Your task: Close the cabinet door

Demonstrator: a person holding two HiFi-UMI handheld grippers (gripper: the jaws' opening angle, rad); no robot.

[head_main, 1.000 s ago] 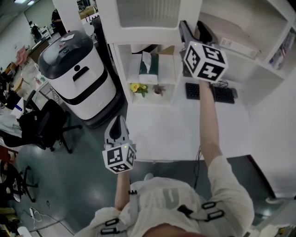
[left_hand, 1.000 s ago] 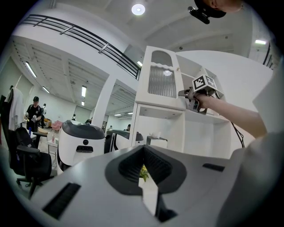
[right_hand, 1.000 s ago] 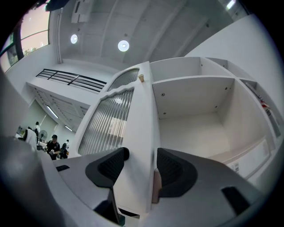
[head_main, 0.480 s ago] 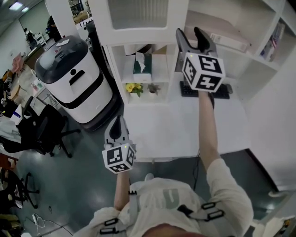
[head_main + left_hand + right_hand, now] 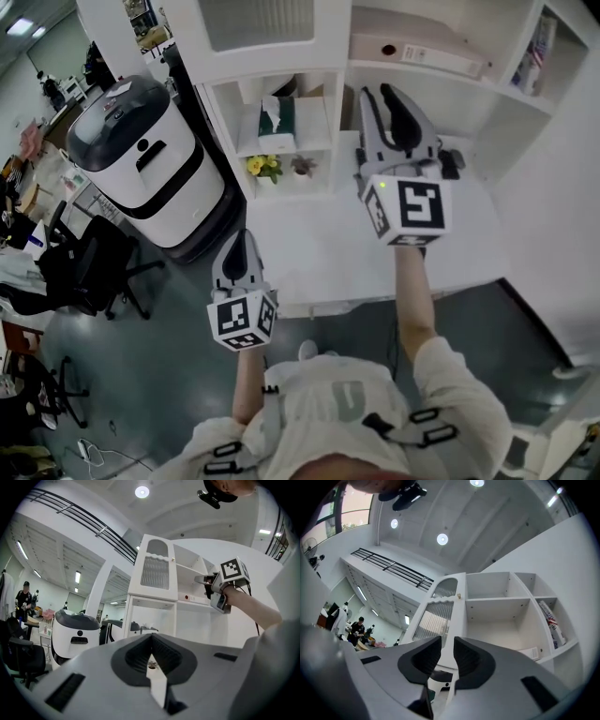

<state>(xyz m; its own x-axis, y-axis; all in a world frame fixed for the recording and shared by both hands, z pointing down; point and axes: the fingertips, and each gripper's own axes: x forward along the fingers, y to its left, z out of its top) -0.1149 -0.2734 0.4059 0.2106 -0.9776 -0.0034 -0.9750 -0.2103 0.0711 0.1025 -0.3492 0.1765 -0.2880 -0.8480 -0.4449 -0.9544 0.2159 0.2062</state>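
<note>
The white cabinet door with a ribbed glass pane stands at the top left of the shelving, and looks flush with the cabinet front. In the right gripper view the door with its small knob lies beyond the jaws, apart from them. My right gripper hovers over the desk, back from the cabinet. Its jaws are closing, with a narrow gap and nothing between them. My left gripper is held low at the desk's near left corner, jaws together and empty.
Open shelves hold a tissue box, yellow flowers, a flat box and books. A keyboard lies on the white desk. A white machine and an office chair stand left.
My right gripper has drawn back from the cabinet toward the body and lower, and its jaws have narrowed. The left gripper has barely shifted.
</note>
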